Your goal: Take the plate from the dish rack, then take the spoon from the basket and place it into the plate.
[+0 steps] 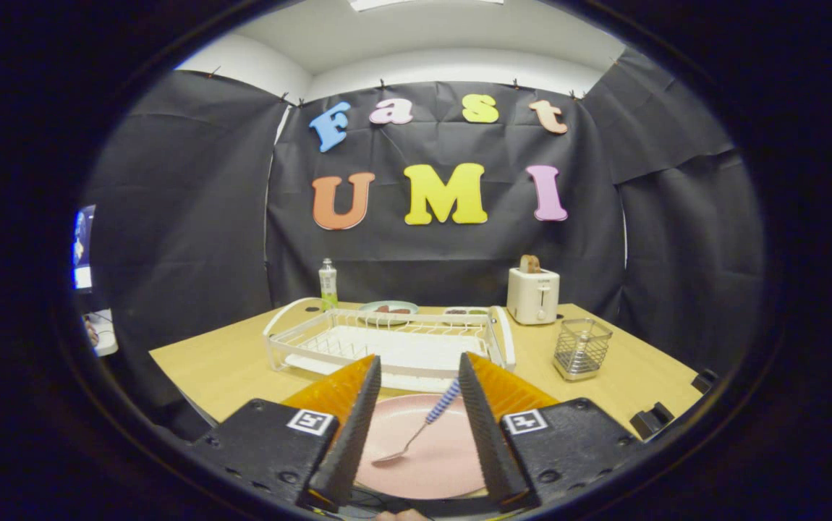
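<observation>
Spoon (416, 427) is seen lying in the pink plate (423, 463), w/ long axis set diagonal: bowl end is pointed toward the claw's base and to the left, while the blue-white striped handle is angled away, toward the dish rack (387, 340), and to the right. Handle end is seen reaching over the plate's far rim, close to the right finger. Spoon bowl is rested on the plate's inner surface.

Claw (419, 365) is released: fingers are spread wide apart, nothing is gripped btwn them. Plate is framed btwn the two fingers on the wooden counter (242, 362), just in front of the rack. Neither finger is seen touching spoon; contact w/ plate can't be told.

Containers: white wire dish rack is set beyond the fingertips, mid-counter, w/ its tray apparently bare inside. Wire-mesh basket (582, 349) is placed to the right of the rack, apart from it; some contents may be inside but can't be made out. White toaster (532, 294) is stood behind the basket at the counter's far edge, w/ a slice of bread (529, 263) sticking up from its slot. A bottle (328, 284) is stood upright behind the rack's far left corner. A greenish plate (387, 310) w/ something dark on it is set behind the rack.
</observation>
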`<state>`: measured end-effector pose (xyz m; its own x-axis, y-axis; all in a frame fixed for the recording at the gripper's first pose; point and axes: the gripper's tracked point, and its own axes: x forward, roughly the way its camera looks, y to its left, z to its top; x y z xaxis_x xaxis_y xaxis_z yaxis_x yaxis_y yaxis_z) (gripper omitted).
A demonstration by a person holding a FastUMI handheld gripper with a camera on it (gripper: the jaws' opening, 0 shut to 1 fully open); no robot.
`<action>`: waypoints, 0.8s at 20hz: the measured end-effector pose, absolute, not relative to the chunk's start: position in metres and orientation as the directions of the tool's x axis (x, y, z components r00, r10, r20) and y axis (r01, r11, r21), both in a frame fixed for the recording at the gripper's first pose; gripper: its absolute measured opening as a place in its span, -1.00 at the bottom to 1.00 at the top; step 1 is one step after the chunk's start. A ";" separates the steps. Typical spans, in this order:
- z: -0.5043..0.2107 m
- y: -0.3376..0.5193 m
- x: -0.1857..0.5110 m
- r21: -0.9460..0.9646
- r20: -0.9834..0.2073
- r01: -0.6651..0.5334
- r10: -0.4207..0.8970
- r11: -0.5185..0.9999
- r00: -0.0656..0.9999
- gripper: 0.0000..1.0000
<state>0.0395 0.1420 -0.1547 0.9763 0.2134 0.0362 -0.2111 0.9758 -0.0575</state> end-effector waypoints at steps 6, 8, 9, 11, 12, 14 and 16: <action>-0.126 0.112 0.027 -0.017 0.080 -0.153 0.154 0.988 0.985 0.91; -0.110 0.100 0.022 0.006 0.109 -0.130 0.128 0.992 0.986 0.91; -0.104 0.092 0.021 0.010 0.116 -0.115 0.113 0.993 0.987 0.91; -0.096 0.082 0.018 0.013 0.114 -0.101 0.099 0.995 0.989 0.92; -0.091 0.078 0.016 0.020 0.115 -0.094 0.091 0.995 0.989 0.92; -0.081 0.070 0.012 0.014 0.124 -0.085 0.083 0.996 0.989 0.92; -0.074 0.064 0.008 0.012 0.131 -0.084 0.081 0.996 0.988 0.94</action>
